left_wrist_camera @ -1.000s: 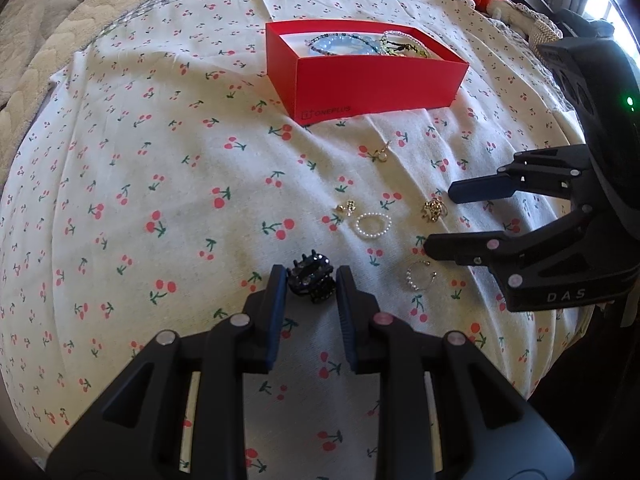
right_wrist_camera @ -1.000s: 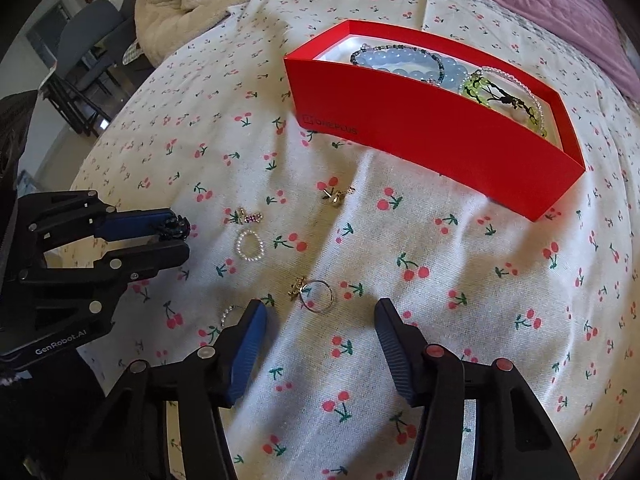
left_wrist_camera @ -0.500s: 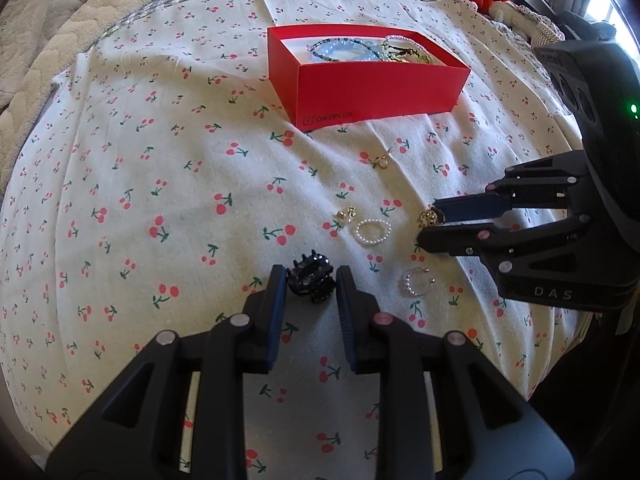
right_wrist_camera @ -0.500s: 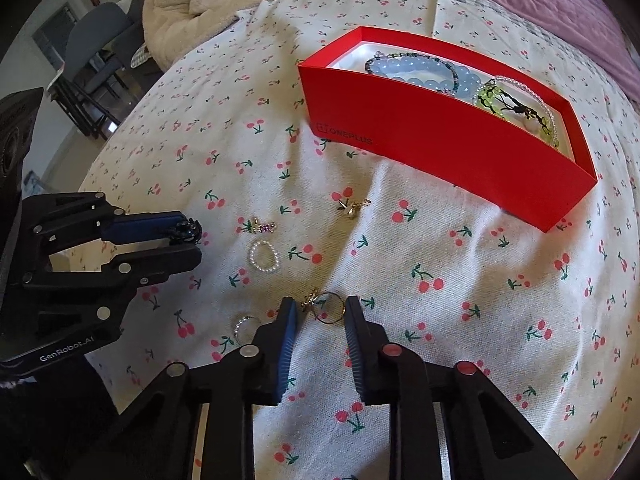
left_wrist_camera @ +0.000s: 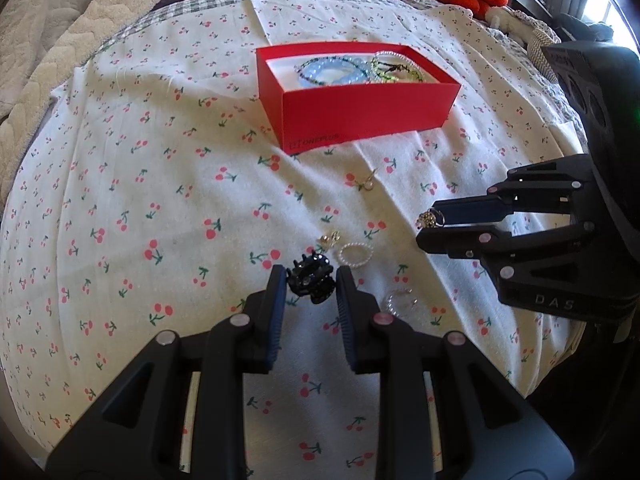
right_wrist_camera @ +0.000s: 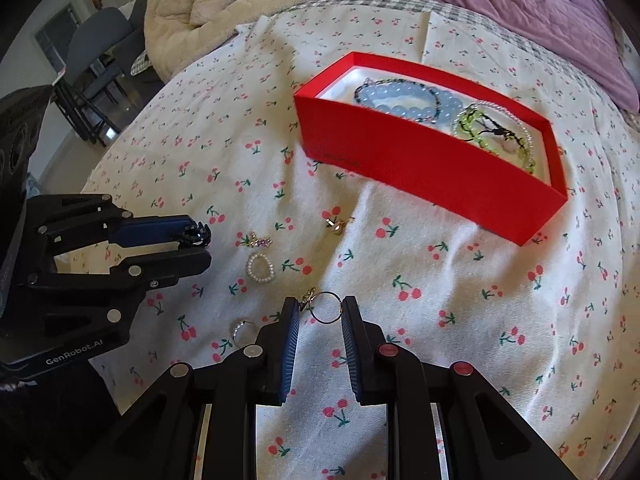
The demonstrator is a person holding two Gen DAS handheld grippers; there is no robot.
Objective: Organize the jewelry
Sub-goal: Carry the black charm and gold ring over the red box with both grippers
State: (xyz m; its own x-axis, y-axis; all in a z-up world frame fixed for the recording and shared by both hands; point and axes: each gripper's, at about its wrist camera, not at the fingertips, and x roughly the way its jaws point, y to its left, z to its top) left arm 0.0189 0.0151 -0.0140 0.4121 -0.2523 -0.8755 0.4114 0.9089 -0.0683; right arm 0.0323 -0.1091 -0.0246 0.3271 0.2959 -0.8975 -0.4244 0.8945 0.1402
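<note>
Left gripper: clamped on small black toothed hair claw.
Right gripper: pinching thin gold hoop ring.
Risk: wire ring could slip free before the red cardboard box.

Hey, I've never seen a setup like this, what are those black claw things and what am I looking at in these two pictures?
No robot here: a person holds a pair of handheld tongs in each hand, each carrying a camera that looks along its fingers. One picture is from the left tongs, shut on a black hair claw. The other is from the right tongs, shut on a thin hoop earring. Each view also shows the other tongs from the side. On the cherry-print cloth lie a pearl ring and other small pieces. The red box already holds beaded bracelets.
</note>
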